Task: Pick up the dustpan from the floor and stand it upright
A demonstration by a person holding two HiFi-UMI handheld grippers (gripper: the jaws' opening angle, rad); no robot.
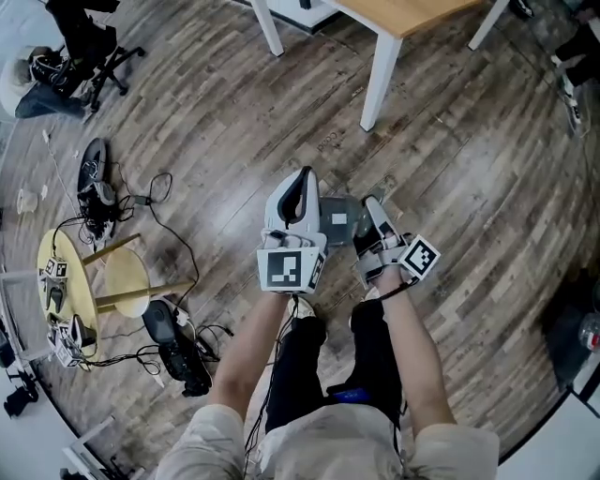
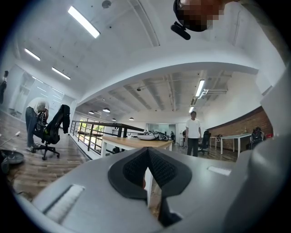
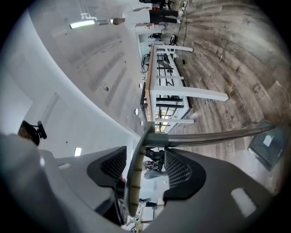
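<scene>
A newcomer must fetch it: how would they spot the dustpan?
Find the white-legged wooden table; below it in the head view is the right gripper. The dustpan is the grey pan beside it, its long handle ending between those open jaws.

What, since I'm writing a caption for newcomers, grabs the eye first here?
The left gripper and right gripper sit side by side mid-frame above the wood floor. The dustpan's long handle runs between the right one's open fingers, down to its grey pan.
</scene>
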